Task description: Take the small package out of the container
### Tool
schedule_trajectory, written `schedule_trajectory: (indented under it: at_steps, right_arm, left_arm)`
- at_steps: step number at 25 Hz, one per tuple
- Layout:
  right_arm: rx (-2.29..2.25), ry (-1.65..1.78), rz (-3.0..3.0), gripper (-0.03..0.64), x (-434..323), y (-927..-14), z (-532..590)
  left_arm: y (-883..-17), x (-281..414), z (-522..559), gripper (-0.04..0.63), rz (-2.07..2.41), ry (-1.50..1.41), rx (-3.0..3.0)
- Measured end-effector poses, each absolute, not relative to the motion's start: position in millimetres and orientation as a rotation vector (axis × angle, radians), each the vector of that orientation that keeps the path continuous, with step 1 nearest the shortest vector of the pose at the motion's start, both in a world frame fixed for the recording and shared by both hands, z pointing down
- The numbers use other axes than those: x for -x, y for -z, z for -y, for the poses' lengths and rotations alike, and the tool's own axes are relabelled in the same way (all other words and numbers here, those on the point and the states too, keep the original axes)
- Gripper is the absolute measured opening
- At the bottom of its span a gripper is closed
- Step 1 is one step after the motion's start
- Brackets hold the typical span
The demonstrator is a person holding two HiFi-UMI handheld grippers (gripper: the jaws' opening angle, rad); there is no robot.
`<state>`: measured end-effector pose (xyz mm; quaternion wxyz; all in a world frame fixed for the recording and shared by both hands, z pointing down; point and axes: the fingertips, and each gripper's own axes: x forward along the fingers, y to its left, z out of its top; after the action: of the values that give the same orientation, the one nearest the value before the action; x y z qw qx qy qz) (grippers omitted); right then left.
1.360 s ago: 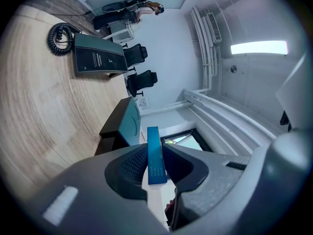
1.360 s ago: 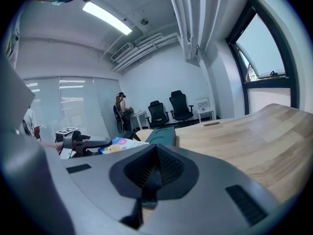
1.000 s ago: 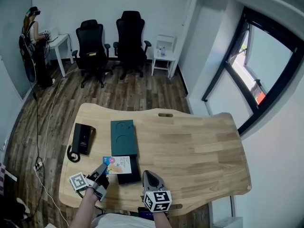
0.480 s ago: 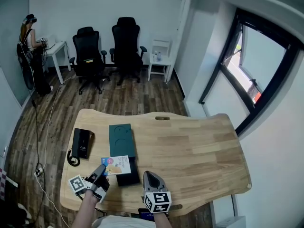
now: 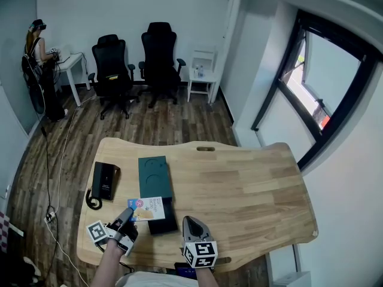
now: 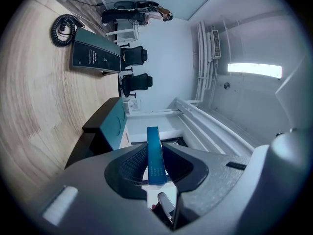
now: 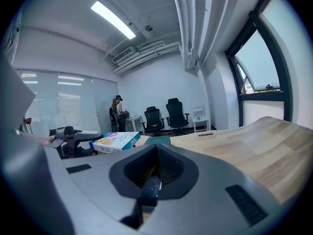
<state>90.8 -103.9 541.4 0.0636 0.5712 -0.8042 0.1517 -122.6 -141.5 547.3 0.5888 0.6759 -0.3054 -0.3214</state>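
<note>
Left gripper [image 5: 128, 213] jaws clamp flat rectangular package [image 5: 149, 208] (cardboard, seemingly); right gripper [image 5: 188, 220] jaws closed, empty.

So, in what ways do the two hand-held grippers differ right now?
The left hand-held gripper is shut on the package; the right hand-held gripper holds nothing, jaws together. The left is at the container's left side, the right at its right. The left is rolled sideways, the right upright. Both are over the desk's near edge.
</note>
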Motion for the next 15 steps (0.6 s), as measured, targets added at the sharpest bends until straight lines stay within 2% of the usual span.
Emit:
schedule_trajectory:
  at_steps: [15]
  right_arm:
    - [-1.701,-0.462,2.416,0.003,-89.5,-548.0,105.1]
  left_arm:
    - [-550.0,125.2,144.5,0.095,0.711,0.732,-1.585]
